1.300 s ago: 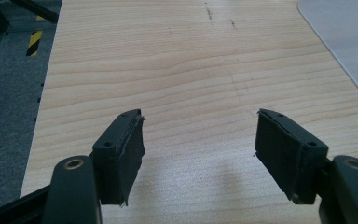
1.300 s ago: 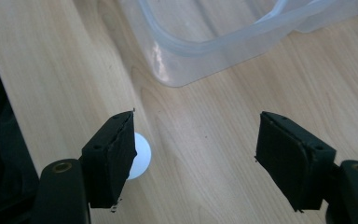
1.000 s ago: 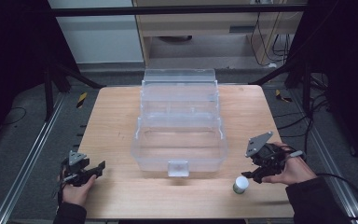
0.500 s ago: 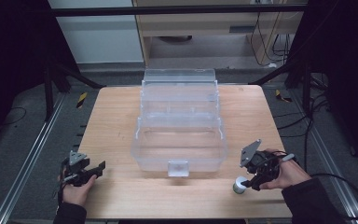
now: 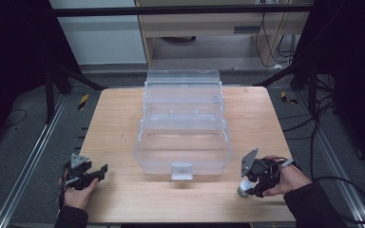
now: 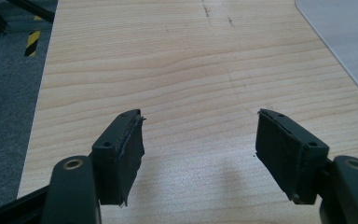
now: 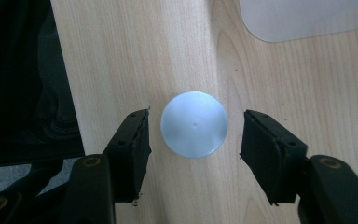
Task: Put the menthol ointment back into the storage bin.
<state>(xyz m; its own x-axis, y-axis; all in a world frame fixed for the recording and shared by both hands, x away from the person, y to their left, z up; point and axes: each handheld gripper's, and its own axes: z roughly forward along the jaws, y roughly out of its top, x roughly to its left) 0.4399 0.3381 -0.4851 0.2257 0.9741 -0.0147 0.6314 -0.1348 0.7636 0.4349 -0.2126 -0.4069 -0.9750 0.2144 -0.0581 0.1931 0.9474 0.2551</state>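
A small round container with a pale silver-blue lid (image 7: 194,124) stands on the wooden table (image 5: 114,118) near its front right edge (image 5: 243,190). My right gripper (image 7: 195,140) points down over it, open, one jaw on each side of the lid with a gap on both sides. In the high view that gripper (image 5: 252,183) sits in a hand at the front right. My left gripper (image 6: 199,154) is open over bare wood, nothing between its jaws; it rests low at the front left (image 5: 92,175).
A clear plastic organiser box (image 5: 183,128) with its lid open stands in the middle of the table; its corner (image 7: 307,16) lies just beyond the round container. The table's front edge is close to both hands. Metal rails and cables run along the floor.
My right gripper has dropped toward the front edge and tipped down over the round container, which now lies between its open jaws. The left gripper has stayed put.
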